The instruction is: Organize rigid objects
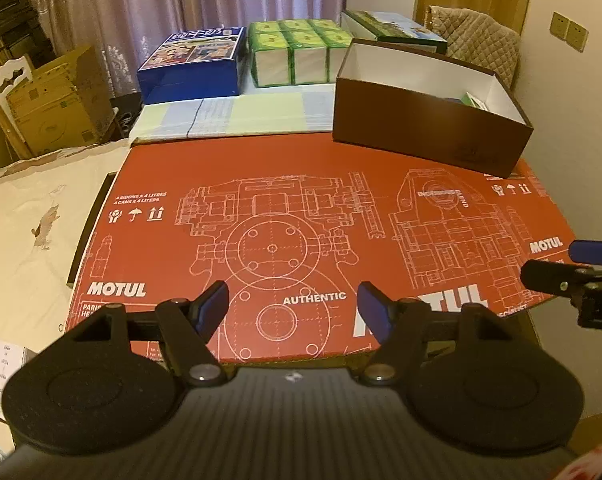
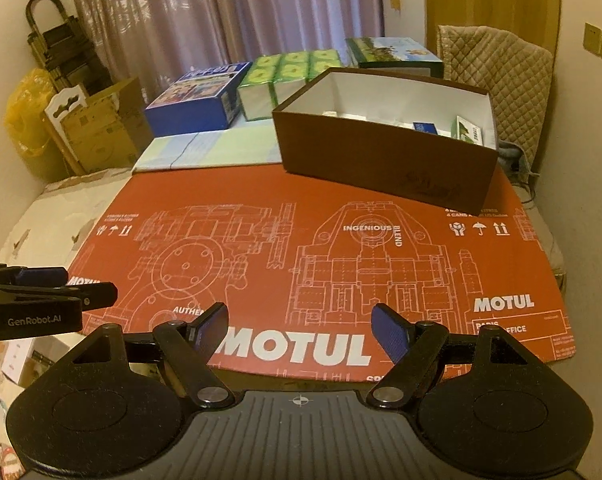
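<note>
A brown open box [image 1: 429, 128] with a white inside stands at the far right of a red MOTUL cardboard sheet [image 1: 301, 216]; it also shows in the right wrist view [image 2: 385, 156]. Small packets lie inside it: a green one [image 2: 469, 129] and a blue one [image 2: 425, 127]. My left gripper [image 1: 293, 308] is open and empty, above the near edge of the sheet. My right gripper [image 2: 299, 328] is open and empty, beside it to the right. Each gripper shows at the edge of the other's view.
Behind the sheet lie a blue box [image 1: 193, 64], a pack of green tissue boxes [image 1: 297, 52], a green picture box [image 1: 393, 28] and a folded pale cloth [image 1: 229, 114]. Cardboard cartons [image 1: 57, 100] stand at left, a quilted chair [image 1: 481, 40] at right.
</note>
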`<action>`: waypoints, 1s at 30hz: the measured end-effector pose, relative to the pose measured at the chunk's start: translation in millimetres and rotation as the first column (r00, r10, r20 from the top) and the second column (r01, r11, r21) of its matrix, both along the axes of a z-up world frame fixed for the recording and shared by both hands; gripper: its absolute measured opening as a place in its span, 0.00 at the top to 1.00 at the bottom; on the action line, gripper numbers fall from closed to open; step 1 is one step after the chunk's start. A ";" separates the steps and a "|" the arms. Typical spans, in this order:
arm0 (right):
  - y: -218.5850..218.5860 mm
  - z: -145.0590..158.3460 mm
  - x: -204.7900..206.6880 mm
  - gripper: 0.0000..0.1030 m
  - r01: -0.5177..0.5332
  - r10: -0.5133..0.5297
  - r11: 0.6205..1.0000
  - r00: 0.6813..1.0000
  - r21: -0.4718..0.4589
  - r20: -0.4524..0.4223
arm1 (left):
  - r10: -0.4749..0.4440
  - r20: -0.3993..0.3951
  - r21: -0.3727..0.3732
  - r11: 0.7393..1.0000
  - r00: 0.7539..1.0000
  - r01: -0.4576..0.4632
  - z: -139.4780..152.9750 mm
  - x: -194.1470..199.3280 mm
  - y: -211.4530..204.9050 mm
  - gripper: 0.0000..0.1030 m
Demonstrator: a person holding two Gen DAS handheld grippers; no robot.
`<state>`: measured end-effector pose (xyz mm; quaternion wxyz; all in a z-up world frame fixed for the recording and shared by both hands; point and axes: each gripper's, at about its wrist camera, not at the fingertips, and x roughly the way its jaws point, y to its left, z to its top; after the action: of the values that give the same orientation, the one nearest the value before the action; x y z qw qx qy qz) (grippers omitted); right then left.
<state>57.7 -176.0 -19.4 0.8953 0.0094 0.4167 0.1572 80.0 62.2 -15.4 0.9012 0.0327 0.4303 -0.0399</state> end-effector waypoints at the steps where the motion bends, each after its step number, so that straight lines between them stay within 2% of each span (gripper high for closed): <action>1: 0.2 -0.3 -0.2 0.27 -0.004 0.004 1.000 1.000 0.001 0.000 | 0.005 -0.003 0.002 1.000 1.000 -0.005 -0.3 -0.1 -0.3 0.34; 30: -3.2 -9.9 -7.7 0.27 0.010 -0.010 1.000 0.999 -0.005 -0.036 | 0.004 -0.008 0.010 1.000 1.000 -0.004 -0.6 -18.5 -3.9 0.34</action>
<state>50.0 -179.2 -29.3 0.8884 0.0121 0.4332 0.1513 61.6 58.3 -16.0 0.8993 0.0361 0.4343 -0.0361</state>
